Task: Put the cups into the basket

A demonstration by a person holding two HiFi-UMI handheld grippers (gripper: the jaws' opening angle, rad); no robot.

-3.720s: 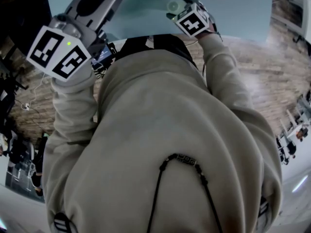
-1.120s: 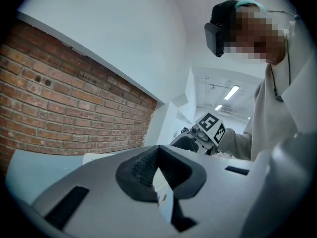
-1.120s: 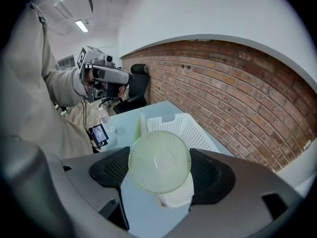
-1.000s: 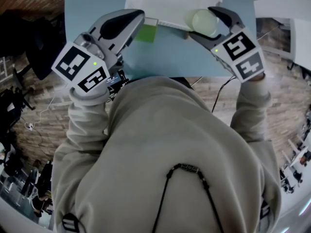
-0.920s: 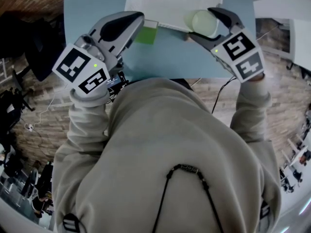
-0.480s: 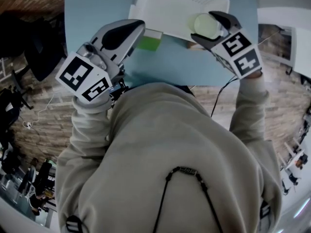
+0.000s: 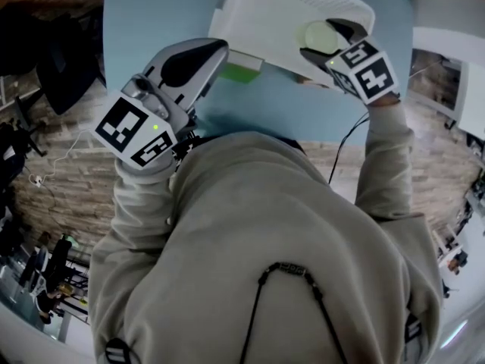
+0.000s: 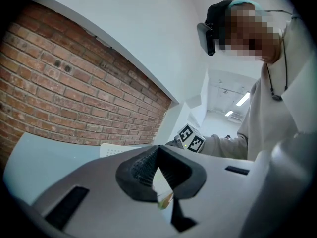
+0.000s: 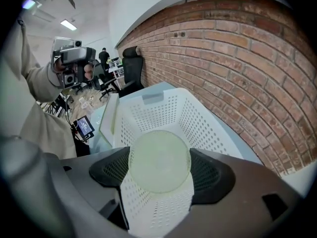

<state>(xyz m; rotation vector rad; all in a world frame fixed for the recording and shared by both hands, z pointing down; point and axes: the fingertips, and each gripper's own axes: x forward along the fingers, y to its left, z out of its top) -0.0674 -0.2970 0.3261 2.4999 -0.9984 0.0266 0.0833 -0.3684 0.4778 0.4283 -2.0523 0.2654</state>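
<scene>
A white perforated basket (image 7: pixel 276 10) stands at the far side of the light blue table (image 7: pixel 151 21). My right gripper (image 7: pixel 327 42) is shut on a pale green cup (image 7: pixel 320 35) and holds it over the basket's near right corner. In the right gripper view the cup's round bottom (image 9: pixel 159 161) fills the gap between the pads, with the basket's inside (image 9: pixel 148 114) below it. My left gripper (image 7: pixel 203 58) hovers at the table's near left, shut and empty; its pads (image 8: pixel 141 165) meet at the tips. A green object (image 7: pixel 241 72) lies on the table beside the basket.
A brick wall (image 9: pixel 237 58) runs along the table's far side. A black office chair (image 9: pixel 131 63) stands past the table's end. A small lit screen (image 9: pixel 83 126) and a cable (image 7: pixel 345 146) hang at the table's near edge by my body.
My right gripper has carried the cup forward, from the basket's near rim to over its inside. The left gripper has stayed shut at about the same place.
</scene>
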